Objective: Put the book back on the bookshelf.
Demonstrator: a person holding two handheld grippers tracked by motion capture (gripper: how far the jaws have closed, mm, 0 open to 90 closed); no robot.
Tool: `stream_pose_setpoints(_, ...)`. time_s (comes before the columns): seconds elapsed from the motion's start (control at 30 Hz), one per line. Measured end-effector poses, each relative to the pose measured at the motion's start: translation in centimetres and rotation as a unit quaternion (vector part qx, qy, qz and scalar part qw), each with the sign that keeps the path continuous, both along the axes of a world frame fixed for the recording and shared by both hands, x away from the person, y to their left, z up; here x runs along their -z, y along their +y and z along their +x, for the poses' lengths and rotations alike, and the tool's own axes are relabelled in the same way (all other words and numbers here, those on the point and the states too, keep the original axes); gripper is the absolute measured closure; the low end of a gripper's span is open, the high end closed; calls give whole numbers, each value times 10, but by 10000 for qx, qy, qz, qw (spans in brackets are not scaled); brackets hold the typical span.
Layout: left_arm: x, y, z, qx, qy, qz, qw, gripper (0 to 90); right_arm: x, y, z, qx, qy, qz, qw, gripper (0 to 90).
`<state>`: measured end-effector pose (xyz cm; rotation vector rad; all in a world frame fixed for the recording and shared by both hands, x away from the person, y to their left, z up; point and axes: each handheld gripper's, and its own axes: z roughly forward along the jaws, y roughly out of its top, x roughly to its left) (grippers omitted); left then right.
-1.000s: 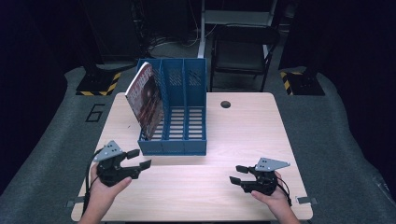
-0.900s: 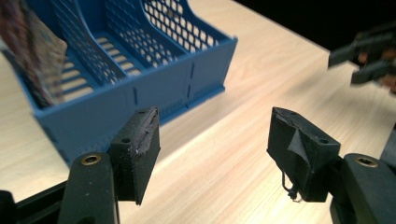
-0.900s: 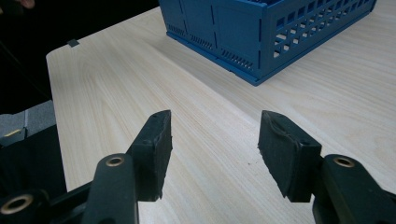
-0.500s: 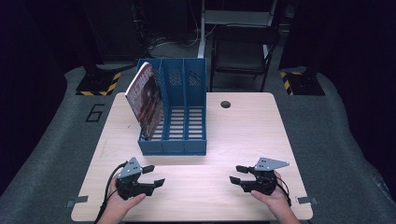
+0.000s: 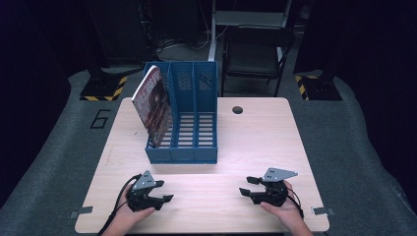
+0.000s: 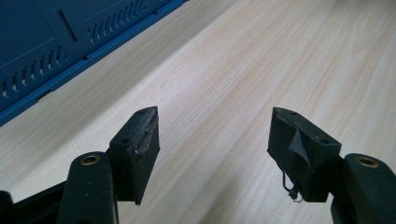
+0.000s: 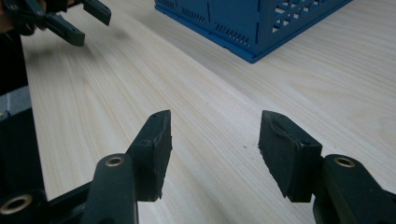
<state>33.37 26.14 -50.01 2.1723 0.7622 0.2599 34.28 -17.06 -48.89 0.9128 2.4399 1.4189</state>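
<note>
Both my claws gape empty: left claw (image 5: pixel 164 192), right claw (image 5: pixel 248 185). Risk: magazine (image 5: pixel 153 105) leaning in file rack (image 5: pixel 196 147) topples if bumped.

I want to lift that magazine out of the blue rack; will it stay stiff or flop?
The magazine looks thin and already leans in the left slot of the rack, so it would probably bend if pinched at one corner. Its glossy-looking cover may be slippery, and it seems light.

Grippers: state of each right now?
Left gripper: open, holding nothing, above bare table.
Right gripper: open, holding nothing.
</note>
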Motion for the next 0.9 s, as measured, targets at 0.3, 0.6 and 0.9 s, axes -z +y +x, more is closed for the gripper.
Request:
stream_pose_setpoints(0.3, 5, -12, -3, 90, -28, 18, 10000, 341, 4, 1, 2, 71, -14, -130, 9999, 435)
stream_pose_setpoints(0.6, 7, -21, -3, 124, -33, -124, 9998, 322, 6, -2, 4, 126, -88, -290, 9995, 429)
stream_pose_setpoints(0.9, 7, -20, -3, 127, -71, -2, 9999, 316, 8, -1, 3, 223, -97, -321, 9992, 428)
